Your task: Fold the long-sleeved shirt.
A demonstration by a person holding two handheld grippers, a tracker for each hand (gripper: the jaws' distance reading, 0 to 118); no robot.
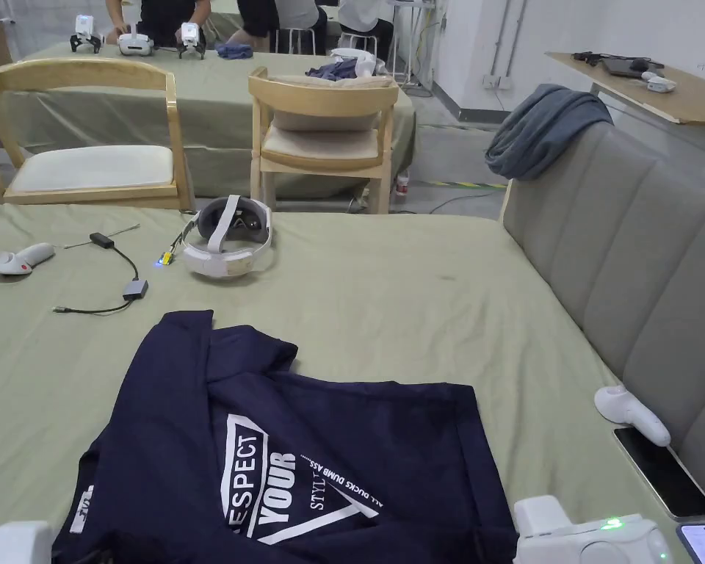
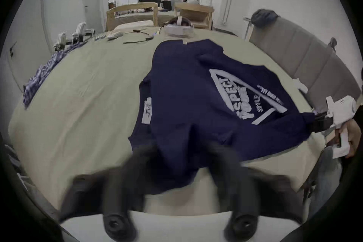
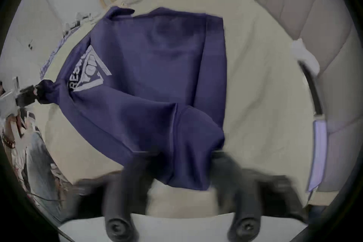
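Note:
A navy long-sleeved shirt with a white triangular print lies partly folded on the green-covered table, its near edge lifted. In the left gripper view, my left gripper is shut on the shirt's near left corner, with cloth bunched between the black jaws. My right gripper is shut on the near right corner in the same way. From the left gripper view, the right gripper pinches the far corner. The right gripper view likewise has the left gripper pinching its corner. Their white bodies sit at the bottom edge of the head view.
A white headset, a cable adapter and a controller lie beyond the shirt. Another controller and a phone rest beside the grey sofa back. Two wooden chairs stand behind; people sit at a far table.

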